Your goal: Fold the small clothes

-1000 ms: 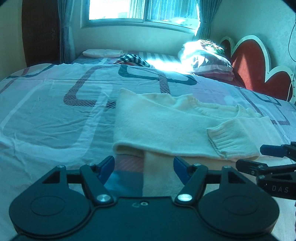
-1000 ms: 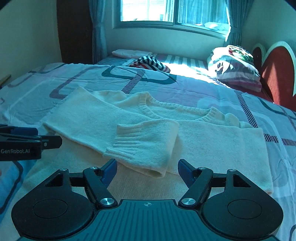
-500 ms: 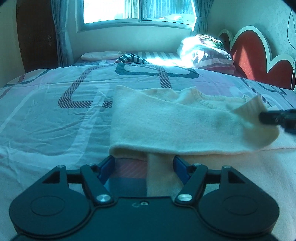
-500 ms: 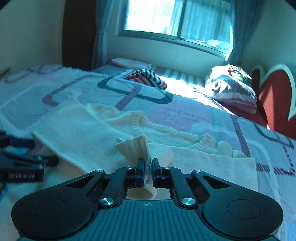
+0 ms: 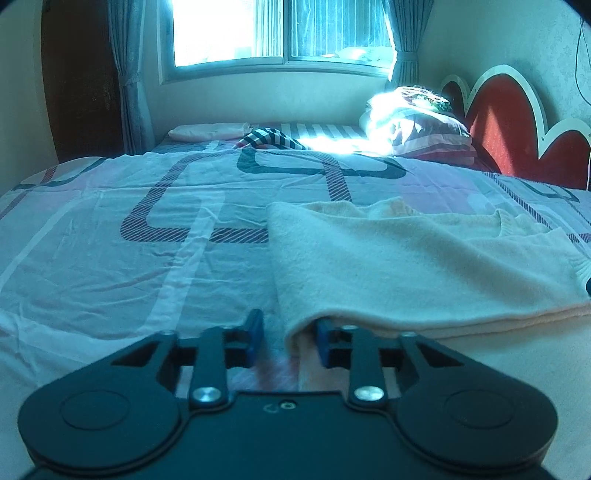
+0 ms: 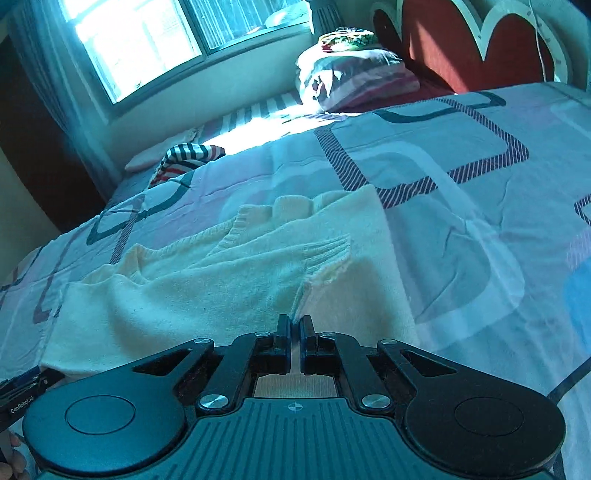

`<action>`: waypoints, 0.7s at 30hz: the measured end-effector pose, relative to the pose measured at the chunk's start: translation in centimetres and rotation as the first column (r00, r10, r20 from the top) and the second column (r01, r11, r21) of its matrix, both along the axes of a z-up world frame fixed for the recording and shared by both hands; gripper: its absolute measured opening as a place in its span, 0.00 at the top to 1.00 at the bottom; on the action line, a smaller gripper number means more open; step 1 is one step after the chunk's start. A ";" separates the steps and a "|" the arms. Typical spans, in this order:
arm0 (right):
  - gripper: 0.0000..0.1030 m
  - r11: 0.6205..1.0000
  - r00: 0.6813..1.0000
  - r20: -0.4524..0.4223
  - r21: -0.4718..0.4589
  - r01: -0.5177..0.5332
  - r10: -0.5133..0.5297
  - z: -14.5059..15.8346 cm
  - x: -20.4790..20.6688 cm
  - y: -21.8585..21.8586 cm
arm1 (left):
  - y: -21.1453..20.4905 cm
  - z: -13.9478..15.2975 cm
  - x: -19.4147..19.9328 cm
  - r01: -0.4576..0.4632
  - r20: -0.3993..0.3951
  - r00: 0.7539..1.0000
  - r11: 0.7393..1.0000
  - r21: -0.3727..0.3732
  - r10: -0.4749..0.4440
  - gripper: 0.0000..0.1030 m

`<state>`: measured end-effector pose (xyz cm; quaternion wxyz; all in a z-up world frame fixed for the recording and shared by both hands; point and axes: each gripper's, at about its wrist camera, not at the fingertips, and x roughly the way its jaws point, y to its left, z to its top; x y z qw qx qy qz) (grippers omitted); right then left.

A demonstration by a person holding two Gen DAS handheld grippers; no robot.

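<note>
Right hand-held gripper (image 6: 294, 334) is pinching the cream sweater (image 6: 207, 288) sleeve cuff, left hand-held gripper (image 5: 286, 338) is hanging released around the folded edge at lower centre, so I'd be keeping that sleeve taut and flat.

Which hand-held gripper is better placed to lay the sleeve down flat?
Probably the right hand-held gripper: it is shut on the sleeve. The left hand-held gripper is open at the sweater's fold.

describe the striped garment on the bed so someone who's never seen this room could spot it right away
Start at the big window and look down to the far end of the bed, just below the sill. The striped garment lies crumpled there, between a flat pale pillow and the sunlit bedding pile. Its bold dark-and-white stripes set it apart from the plain cream sweater.
</note>
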<state>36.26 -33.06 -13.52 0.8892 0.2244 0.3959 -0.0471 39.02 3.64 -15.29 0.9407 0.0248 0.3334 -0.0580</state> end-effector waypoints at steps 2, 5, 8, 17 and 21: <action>0.55 0.999 1.000 0.004 0.019 0.029 -0.029 0.0 -0.4 -0.7 | 0.6 0.1 0.1 -0.029 -0.003 1.000 0.998 -0.050 0.029 0.90; 0.42 0.998 0.999 0.011 0.045 0.036 -0.037 0.0 -0.8 -1.1 | 1.8 -0.3 0.4 -0.079 -0.037 0.996 0.992 -0.101 0.075 0.93; 0.42 0.998 0.999 -0.003 0.047 0.048 -0.047 -0.5 -0.3 -1.2 | 1.7 -0.6 0.3 -0.073 -0.037 0.997 0.993 -0.091 0.070 0.94; 0.93 0.987 0.999 0.027 -0.156 0.027 -0.023 0.3 0.2 0.4 | 1.5 -0.5 0.2 -0.056 -0.043 0.998 0.996 -0.070 0.053 0.93; 0.93 0.983 0.999 -0.041 -0.181 -0.031 0.024 -0.9 0.1 0.5 | 0.9 -0.3 0.0 -0.027 -0.040 0.999 0.999 -0.031 0.026 0.92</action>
